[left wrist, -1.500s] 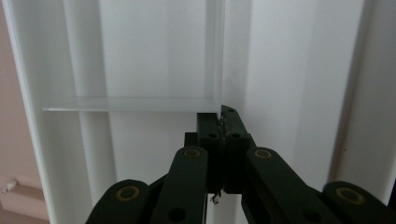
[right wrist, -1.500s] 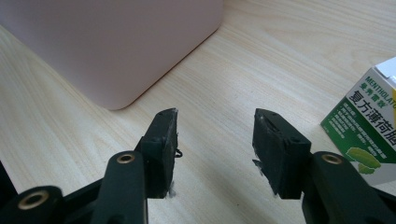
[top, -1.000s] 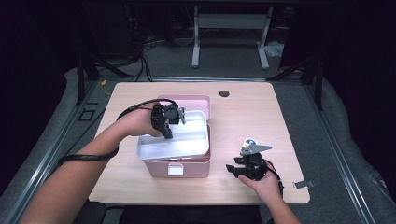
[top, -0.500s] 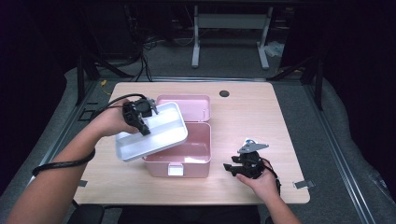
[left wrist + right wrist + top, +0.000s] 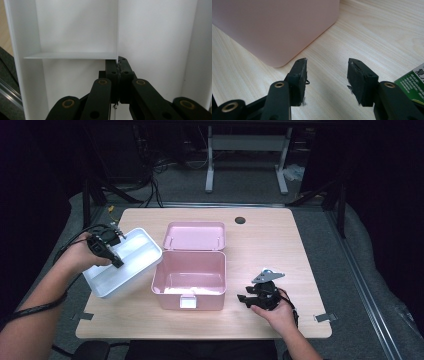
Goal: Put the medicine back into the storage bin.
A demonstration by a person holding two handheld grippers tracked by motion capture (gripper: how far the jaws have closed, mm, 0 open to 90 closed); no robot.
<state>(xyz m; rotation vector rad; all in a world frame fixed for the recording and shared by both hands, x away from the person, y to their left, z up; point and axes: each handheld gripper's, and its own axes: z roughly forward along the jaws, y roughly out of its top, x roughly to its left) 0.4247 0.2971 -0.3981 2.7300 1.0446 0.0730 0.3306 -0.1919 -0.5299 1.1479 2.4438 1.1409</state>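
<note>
Tray (image 5: 122,262) divider between closed jaws

white tray (image 5: 131,262) smooth plastic; pink box (image 5: 190,280) matt plastic; table (image 5: 280,250) pale wood-grain.

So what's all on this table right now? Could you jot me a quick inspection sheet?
Surface: pale wooden table, round hole near the far edge.
Job's things: open pink box, lid laid back; white divided tray out, left of the box.
Clutter: green label at the right gripper view's edge.
Grippers: left gripper shut on the tray's divider; right gripper open, empty.
Cables: black cable trails from the left gripper.
Surroundings: dark floor, metal stand behind.
</note>
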